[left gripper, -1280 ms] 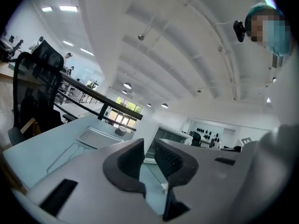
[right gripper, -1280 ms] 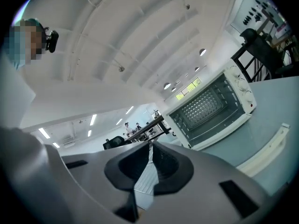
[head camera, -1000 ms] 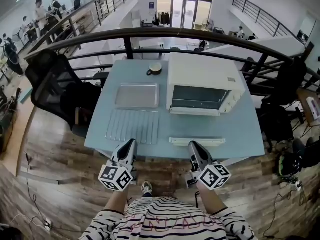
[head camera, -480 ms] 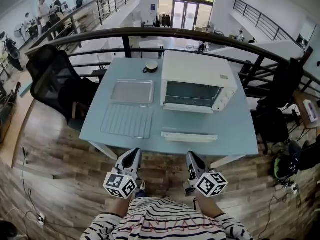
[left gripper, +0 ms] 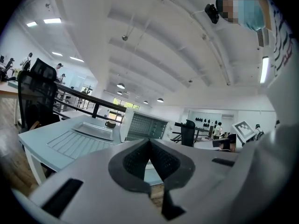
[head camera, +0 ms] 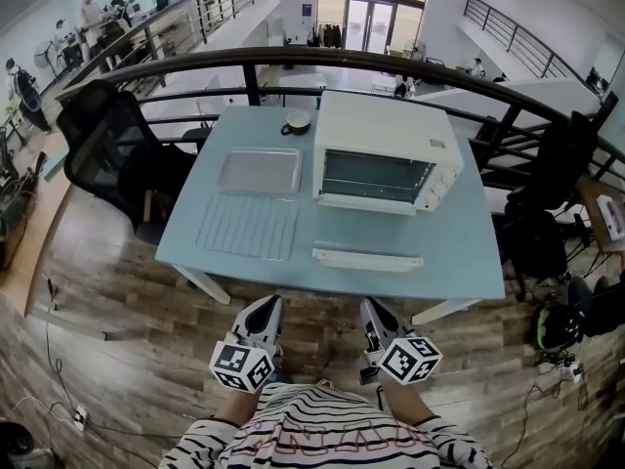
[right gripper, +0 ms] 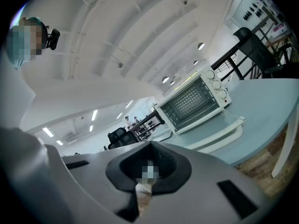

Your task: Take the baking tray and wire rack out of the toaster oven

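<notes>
Behind the pale blue surface ran a dark curved railing, and beyond it was a large bright hall with some people far away. On the surface stood the white toaster oven, with its glass door apparently closed. The baking tray lay to the left of the oven, already outside it. The wire rack lay just in front of the tray, near the front edge, also outside. Both had their long axis going from side to side. A narrow white strip lay in front of the oven, and a cup stood behind the tray.

I held both tools low and close to my body, off the front edge of the surface. The left tongs were clenched with nothing between them, and the right tongs were also clenched and empty. The rack and the tray lay ahead of the tongs and a little to the left, so my left hand was the nearer one, and the rack would be reached first. I judged that the task was finished, because both things were out of the oven.
</notes>
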The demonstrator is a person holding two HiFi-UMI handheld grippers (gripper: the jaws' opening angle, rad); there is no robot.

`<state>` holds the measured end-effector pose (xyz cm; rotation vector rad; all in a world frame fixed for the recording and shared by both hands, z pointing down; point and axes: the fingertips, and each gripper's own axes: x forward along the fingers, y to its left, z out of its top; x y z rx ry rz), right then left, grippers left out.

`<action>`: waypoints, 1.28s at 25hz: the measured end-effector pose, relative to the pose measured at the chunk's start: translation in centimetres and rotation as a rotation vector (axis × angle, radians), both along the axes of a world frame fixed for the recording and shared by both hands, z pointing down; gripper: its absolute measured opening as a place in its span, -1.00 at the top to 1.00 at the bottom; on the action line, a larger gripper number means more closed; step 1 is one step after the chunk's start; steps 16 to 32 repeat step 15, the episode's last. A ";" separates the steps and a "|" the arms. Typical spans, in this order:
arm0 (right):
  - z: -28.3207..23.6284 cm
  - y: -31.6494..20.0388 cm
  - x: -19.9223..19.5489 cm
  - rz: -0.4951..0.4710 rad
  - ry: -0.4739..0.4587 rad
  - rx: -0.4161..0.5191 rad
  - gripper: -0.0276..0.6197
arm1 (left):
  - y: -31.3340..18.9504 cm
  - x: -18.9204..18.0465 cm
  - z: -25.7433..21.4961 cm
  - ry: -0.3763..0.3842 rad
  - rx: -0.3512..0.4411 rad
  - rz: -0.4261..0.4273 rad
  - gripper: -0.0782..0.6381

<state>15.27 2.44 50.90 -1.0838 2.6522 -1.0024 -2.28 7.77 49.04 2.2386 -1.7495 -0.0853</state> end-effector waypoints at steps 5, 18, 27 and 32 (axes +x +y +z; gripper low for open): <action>0.2 -0.2 0.2 0.006 -0.011 -0.007 0.83 | 0.2 0.3 0.5 -0.015 -0.016 0.000 0.72; 0.3 -1.5 0.5 0.021 -0.001 -0.012 0.83 | -0.9 0.2 0.3 -0.011 -0.025 -0.002 0.72; 0.3 -1.5 0.5 0.021 -0.001 -0.012 0.83 | -0.9 0.2 0.3 -0.011 -0.025 -0.002 0.72; 0.3 -1.5 0.5 0.021 -0.001 -0.012 0.83 | -0.9 0.2 0.3 -0.011 -0.025 -0.002 0.72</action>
